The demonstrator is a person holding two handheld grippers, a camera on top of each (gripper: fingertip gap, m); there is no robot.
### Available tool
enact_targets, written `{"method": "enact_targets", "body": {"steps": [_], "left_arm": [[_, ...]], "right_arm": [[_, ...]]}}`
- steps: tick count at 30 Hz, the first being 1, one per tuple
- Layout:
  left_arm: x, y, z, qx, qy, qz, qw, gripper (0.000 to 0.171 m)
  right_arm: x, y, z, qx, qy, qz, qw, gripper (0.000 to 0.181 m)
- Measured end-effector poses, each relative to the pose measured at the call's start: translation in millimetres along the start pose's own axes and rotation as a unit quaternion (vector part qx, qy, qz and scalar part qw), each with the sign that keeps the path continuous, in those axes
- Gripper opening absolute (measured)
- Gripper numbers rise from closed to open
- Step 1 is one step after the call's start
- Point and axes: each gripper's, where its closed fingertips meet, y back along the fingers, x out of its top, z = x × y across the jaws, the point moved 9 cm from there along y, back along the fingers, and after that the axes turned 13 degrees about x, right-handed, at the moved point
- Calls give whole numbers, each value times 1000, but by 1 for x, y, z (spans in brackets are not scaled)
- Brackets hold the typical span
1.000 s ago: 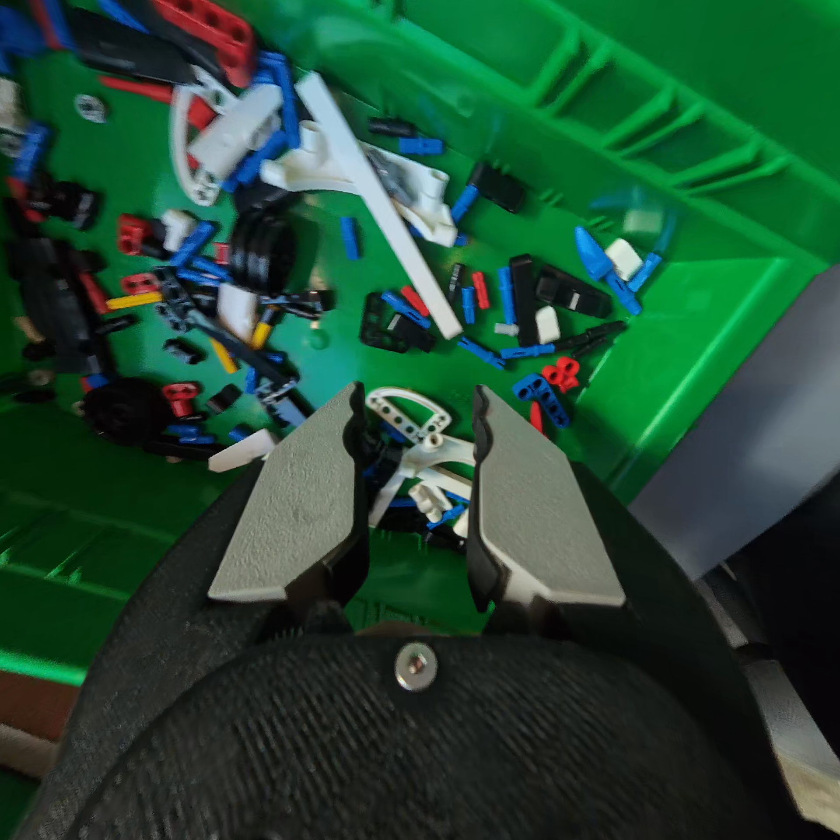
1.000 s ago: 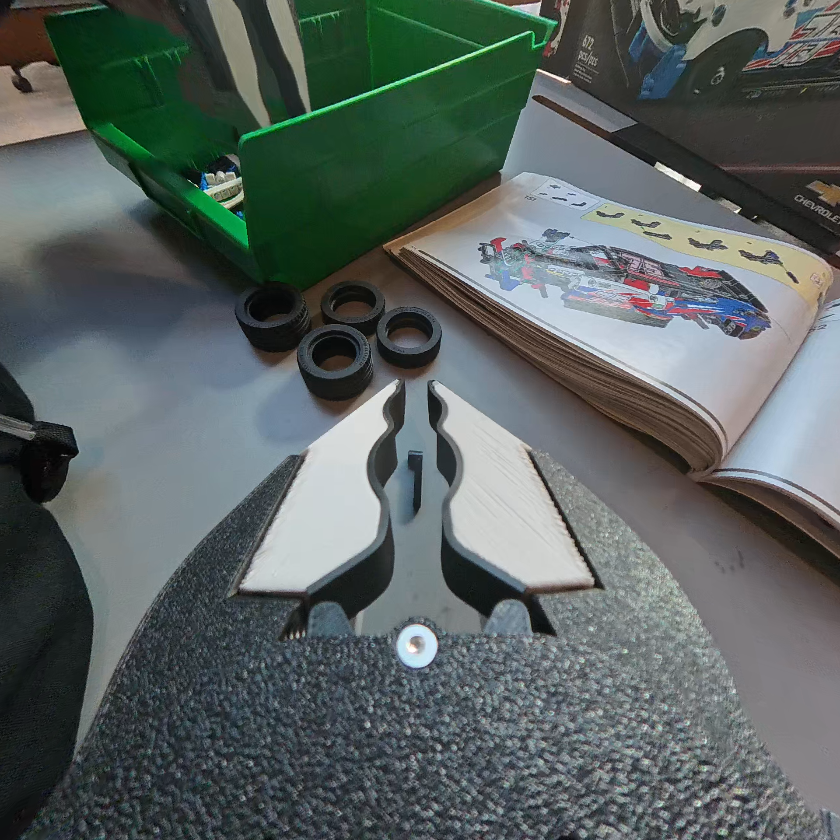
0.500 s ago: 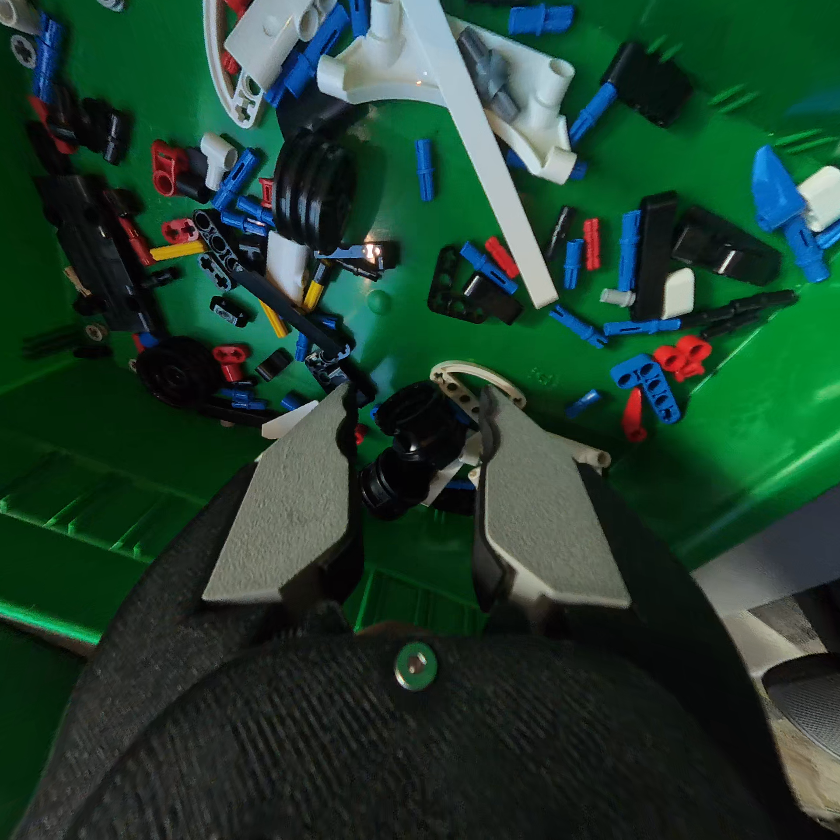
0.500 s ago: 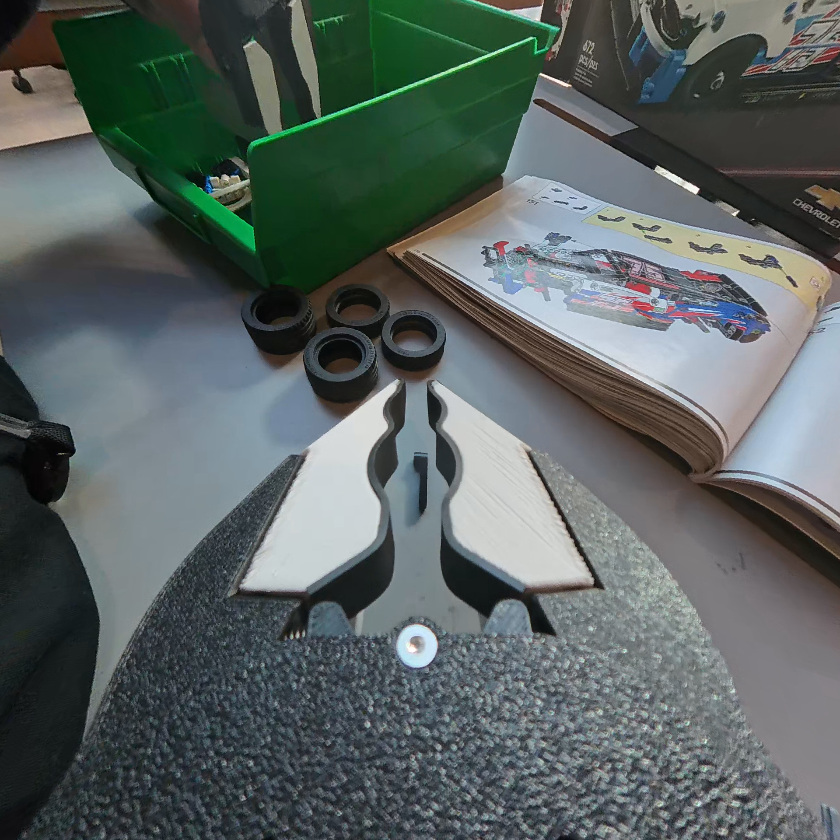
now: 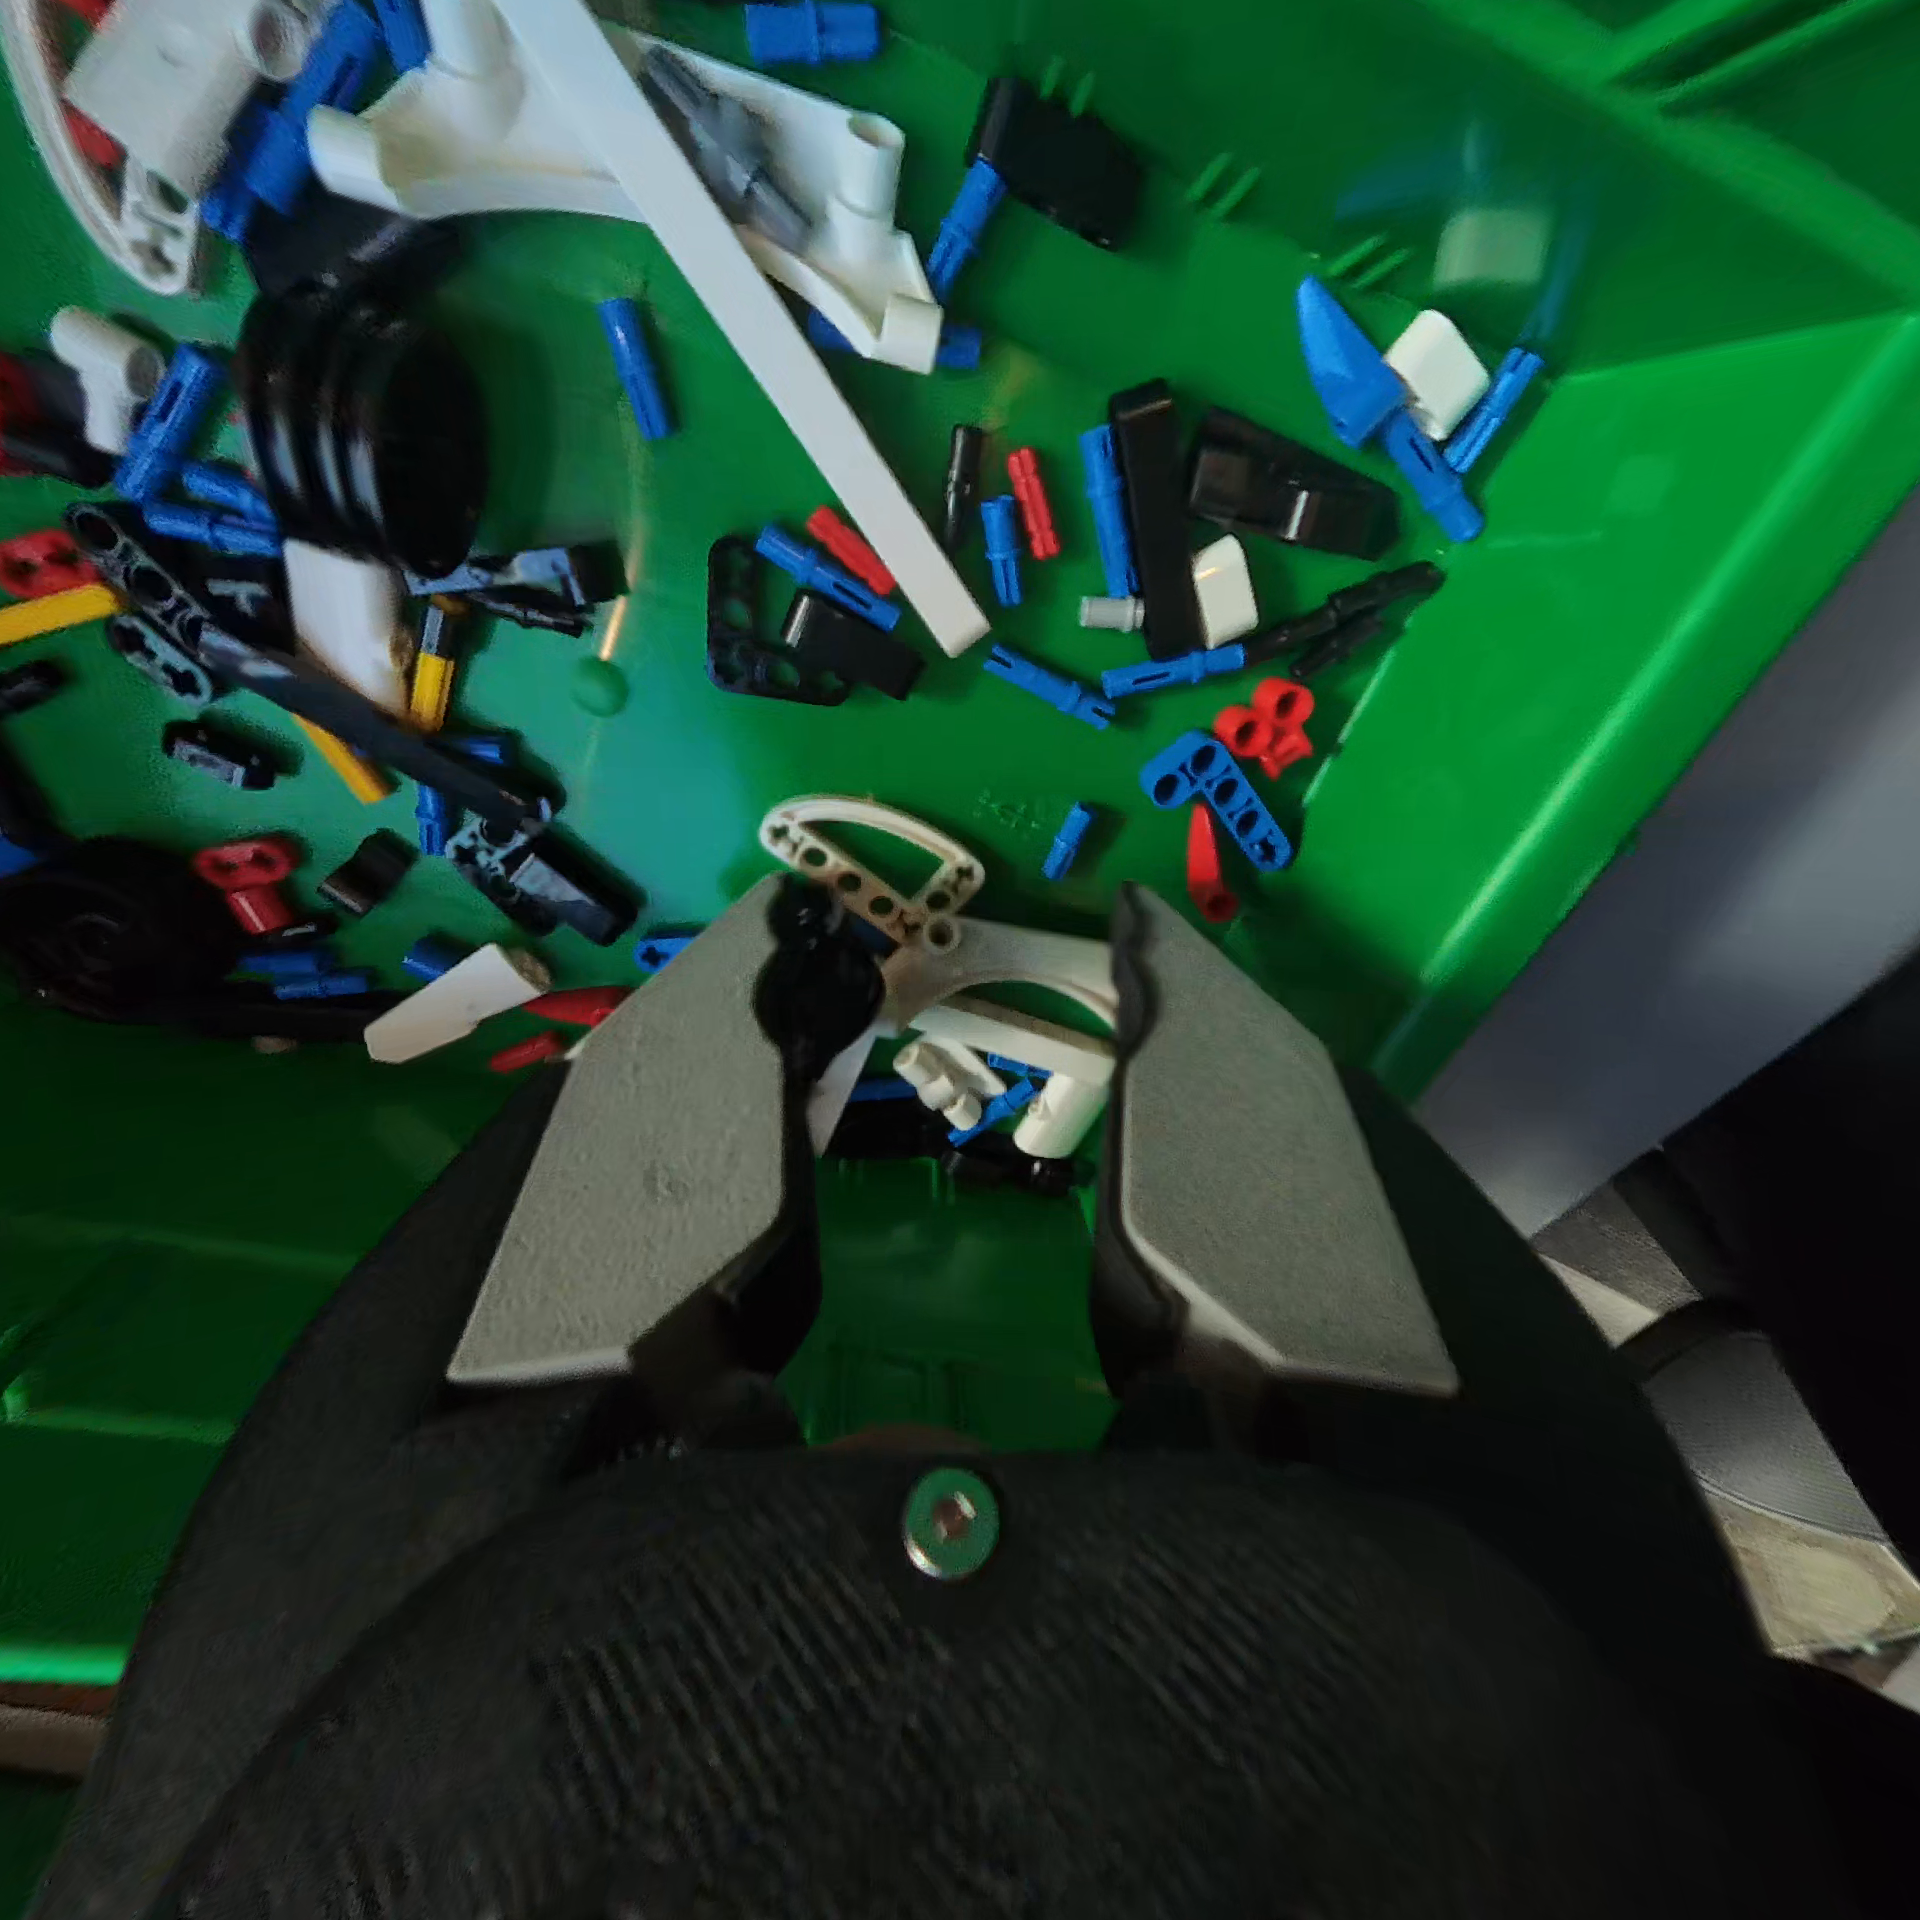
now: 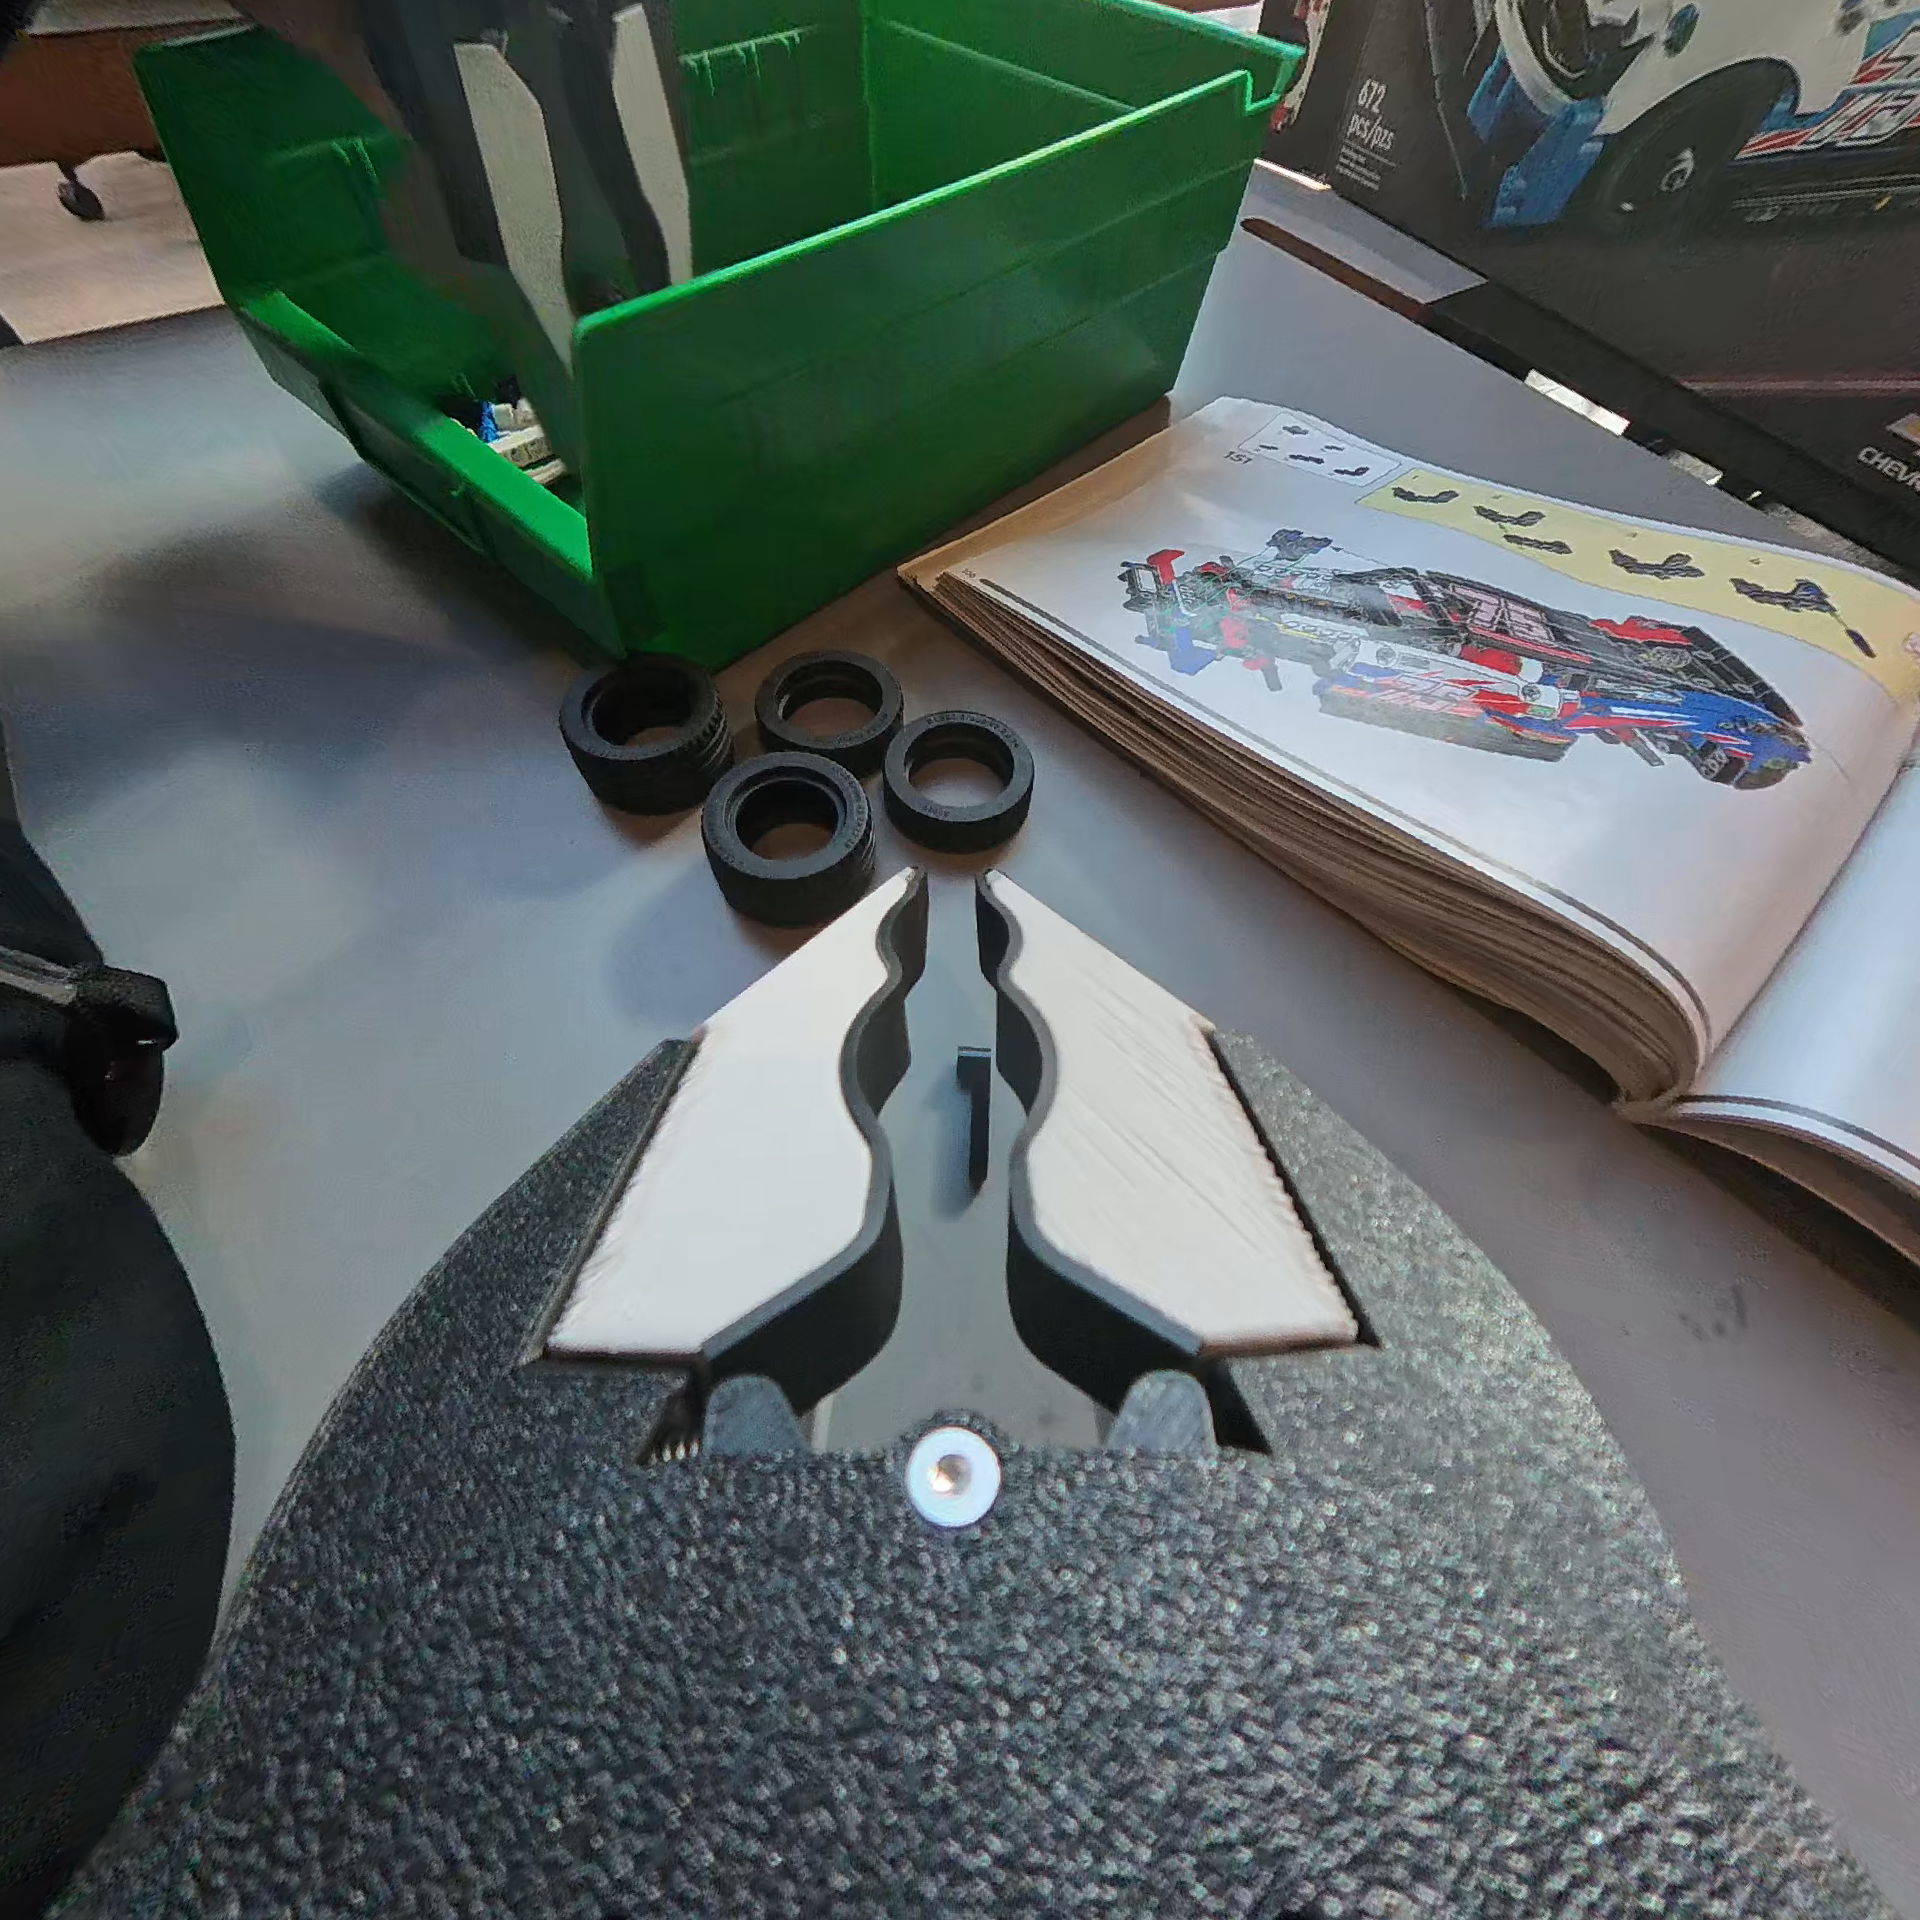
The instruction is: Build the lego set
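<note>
My left gripper (image 5: 954, 899) is open inside the green bin (image 5: 1558, 623), low over its loose Lego pieces. A black round piece (image 5: 821, 977) rests against the inner side of its left finger, apart from the right one. A white arch piece (image 5: 873, 852) lies just past the tips. A black tyre (image 5: 364, 416) and a long white beam (image 5: 748, 312) lie farther in. My right gripper (image 6: 951, 883) hovers over the grey table with its jaws nearly together. A thin black piece (image 6: 971, 1112) shows in the gap. Several black tyres (image 6: 788, 836) lie just ahead of it.
The green bin (image 6: 883, 416) stands at the back left of the table, with the left gripper (image 6: 561, 156) reaching into it. An open instruction booklet (image 6: 1455, 727) lies to the right. The set's box (image 6: 1662, 156) stands behind it. Dark clothing (image 6: 62, 1143) is at the left edge. Left tips to right tips: about 25 cm. The left gripper is farther from the thin black piece (image 6: 971, 1112), some 25 cm, than the right, some 6 cm.
My left gripper's jaws have opened wider. The black round piece that sat between them now rests against the left finger. The right gripper has barely moved.
</note>
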Motion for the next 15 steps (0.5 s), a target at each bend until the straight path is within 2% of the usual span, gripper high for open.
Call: {"method": "enact_targets", "body": {"steps": [1,3,6,12,15], "left_arm": [[1,-5,1,10,-8,-16,1000,67],[5,-7,0,44,-23,-21,999,51],[9,-5,-5,44,-17,-16,999,51],[15,19,-31,73,72,79,992,51],[12,24,-36,80,84,79,990,50]], "right_arm": [[0,0,0,0,1,-1,1000,8],[0,0,0,0,1,0,1000,8],[0,0,1,0,-1,1,1000,8],[-2,2,1,-2,-4,1,1000,8],[-2,2,1,-1,-4,2,1000,8]]}}
